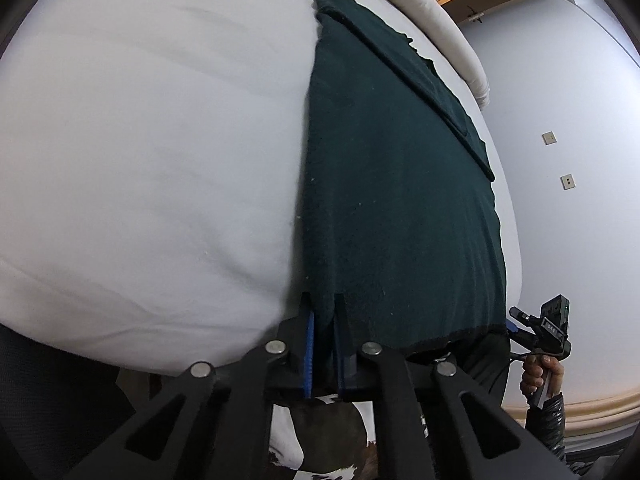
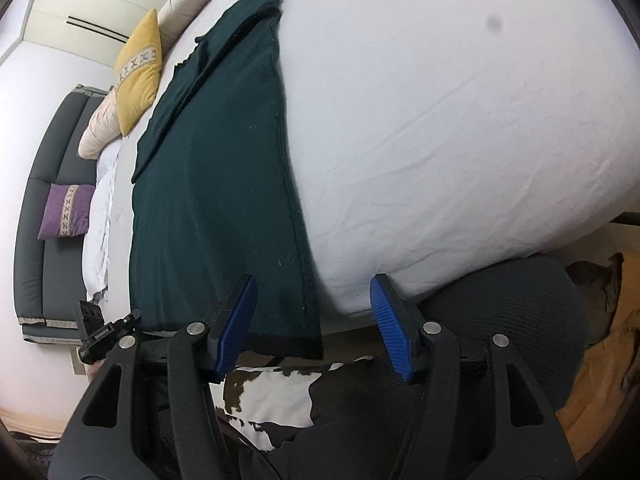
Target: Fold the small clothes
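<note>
A dark green knitted garment (image 1: 392, 200) lies flat and lengthwise on the white bed, a sleeve folded over its far side. My left gripper (image 1: 323, 300) is shut on its near left corner at the bed's edge, and cloth is pinched between the blue pads. In the right wrist view the same garment (image 2: 216, 200) has its near right corner hanging over the edge. My right gripper (image 2: 313, 280) stands open astride that corner, and its blue pads (image 2: 386, 320) are clear of the cloth. A hand holds the right gripper's handle (image 1: 536, 376).
The white sheet (image 2: 440, 120) spreads wide beside the garment. A yellow cushion (image 2: 138, 72), a purple cushion (image 2: 66, 210) and a beige bolster (image 1: 432, 12) lie by the grey headboard (image 2: 40, 200). A cowhide rug (image 2: 272, 396) and a person's dark-trousered leg (image 2: 500, 300) are below.
</note>
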`<move>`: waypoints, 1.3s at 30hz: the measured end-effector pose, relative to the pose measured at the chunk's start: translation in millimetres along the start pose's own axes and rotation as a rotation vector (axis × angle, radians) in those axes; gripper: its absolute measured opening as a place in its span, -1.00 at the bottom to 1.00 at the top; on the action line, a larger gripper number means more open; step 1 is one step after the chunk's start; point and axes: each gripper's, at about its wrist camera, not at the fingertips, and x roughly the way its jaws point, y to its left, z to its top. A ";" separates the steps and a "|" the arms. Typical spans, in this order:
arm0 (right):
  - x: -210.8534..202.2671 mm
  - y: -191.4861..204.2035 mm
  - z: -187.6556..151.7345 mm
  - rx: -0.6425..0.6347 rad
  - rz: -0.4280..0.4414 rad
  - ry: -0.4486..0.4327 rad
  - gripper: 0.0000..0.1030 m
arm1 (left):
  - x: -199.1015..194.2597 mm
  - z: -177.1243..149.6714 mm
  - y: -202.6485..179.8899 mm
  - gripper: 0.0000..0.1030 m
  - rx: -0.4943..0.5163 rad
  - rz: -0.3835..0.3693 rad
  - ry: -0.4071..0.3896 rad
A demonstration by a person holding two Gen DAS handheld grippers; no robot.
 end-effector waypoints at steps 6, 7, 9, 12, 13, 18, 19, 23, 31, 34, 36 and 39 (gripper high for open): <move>17.0 7.7 7.3 -0.024 -0.052 0.100 -0.02 | -7.4 -5.3 2.3 -0.85 0.014 -0.007 -0.008; 20.3 8.1 9.3 -0.025 -0.059 0.116 -0.07 | -8.5 -6.1 3.0 -0.85 0.014 -0.009 -0.010; 25.5 8.5 10.3 -0.026 -0.067 0.137 -0.25 | -10.2 -7.0 3.9 -0.86 0.015 -0.011 -0.014; 28.2 6.0 8.1 -0.018 -0.055 0.147 -0.55 | -13.0 -7.7 4.4 -0.86 0.010 -0.014 -0.025; 27.3 4.9 7.5 -0.016 -0.043 0.142 -0.64 | -15.0 -7.6 5.2 -0.86 0.010 -0.016 -0.027; 16.8 5.8 2.0 -0.018 0.025 0.074 -0.89 | -24.9 -7.4 2.4 -0.87 0.010 -0.035 -0.052; 14.1 6.9 1.9 -0.019 0.036 0.060 -0.89 | -28.5 -6.8 1.5 -0.87 0.005 -0.048 -0.061; -2.7 12.6 6.7 -0.017 0.114 -0.018 -0.89 | -43.8 -1.3 -0.8 -0.87 -0.018 -0.113 -0.098; -30.5 38.2 29.9 -0.014 0.256 -0.138 -0.90 | -67.8 23.5 -17.9 -0.87 -0.070 -0.291 -0.180; -33.9 50.9 42.7 0.006 0.338 -0.180 -0.90 | -72.6 40.2 -23.1 -0.88 -0.099 -0.357 -0.215; -35.1 59.1 55.2 0.021 0.388 -0.204 -0.90 | -74.9 50.8 -29.3 -0.87 -0.105 -0.384 -0.238; -36.4 73.0 73.1 0.029 0.428 -0.237 -0.90 | -76.6 70.1 -45.0 -0.88 -0.091 -0.404 -0.269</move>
